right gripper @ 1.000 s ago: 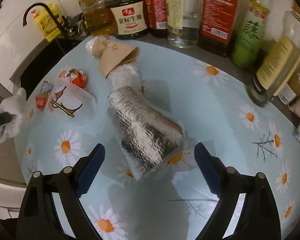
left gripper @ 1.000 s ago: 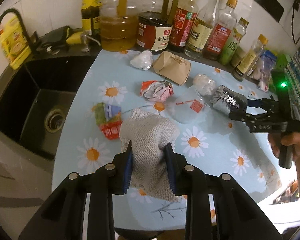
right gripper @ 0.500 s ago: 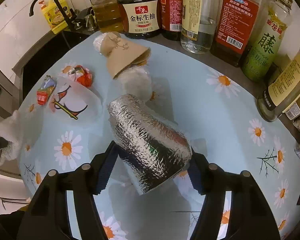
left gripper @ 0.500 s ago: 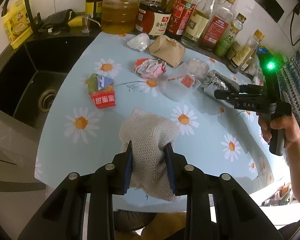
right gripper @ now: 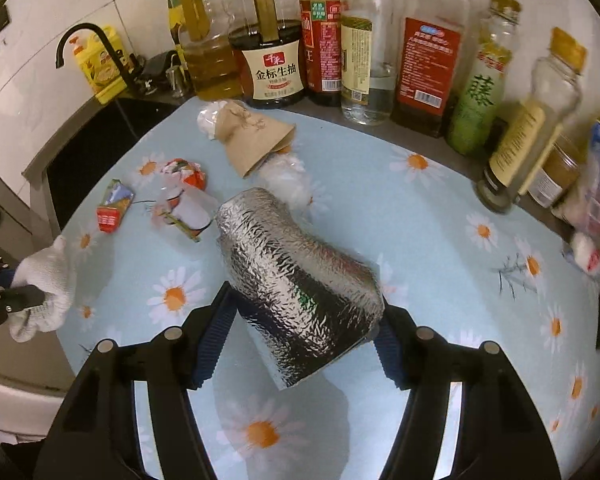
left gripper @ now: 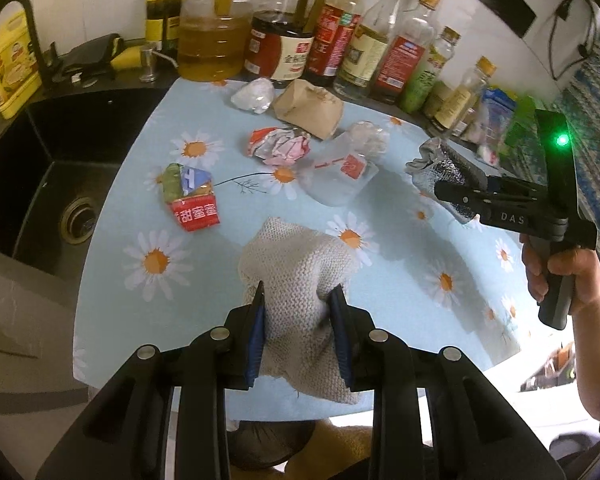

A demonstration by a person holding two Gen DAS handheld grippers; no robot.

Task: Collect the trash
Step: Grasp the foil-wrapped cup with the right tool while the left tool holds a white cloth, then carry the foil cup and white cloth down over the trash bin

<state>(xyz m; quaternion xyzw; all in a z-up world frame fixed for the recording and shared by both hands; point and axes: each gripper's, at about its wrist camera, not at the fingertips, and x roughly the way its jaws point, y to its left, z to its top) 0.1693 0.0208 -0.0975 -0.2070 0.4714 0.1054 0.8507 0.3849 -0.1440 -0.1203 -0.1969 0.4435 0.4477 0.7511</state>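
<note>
Left jaws: closed on knitted cloth [left gripper: 300, 276], pinched at mid-fold so the rest hung loose over the table edge.
Right jaws: clamped across foil bag [right gripper: 296, 280], gripped at its wide end, apparently lifted off the table.
Left gripper [left gripper: 298, 328]: held low near the front edge.
Right gripper [right gripper: 304, 332]: held over the daisy tablecloth [right gripper: 420, 208].
Remaining trash: crumpled wrapper [left gripper: 280, 146], paper bag [left gripper: 308, 108], snack packet [left gripper: 192, 198], clear plastic bag [left gripper: 340, 176], scattered behind.
Bottles [right gripper: 340, 32]: lined along the wall, likely not trash.

right tongs [right gripper: 302, 328] | clamped on foil bag [right gripper: 296, 280] | apparently lifted off table [right gripper: 440, 220]
</note>
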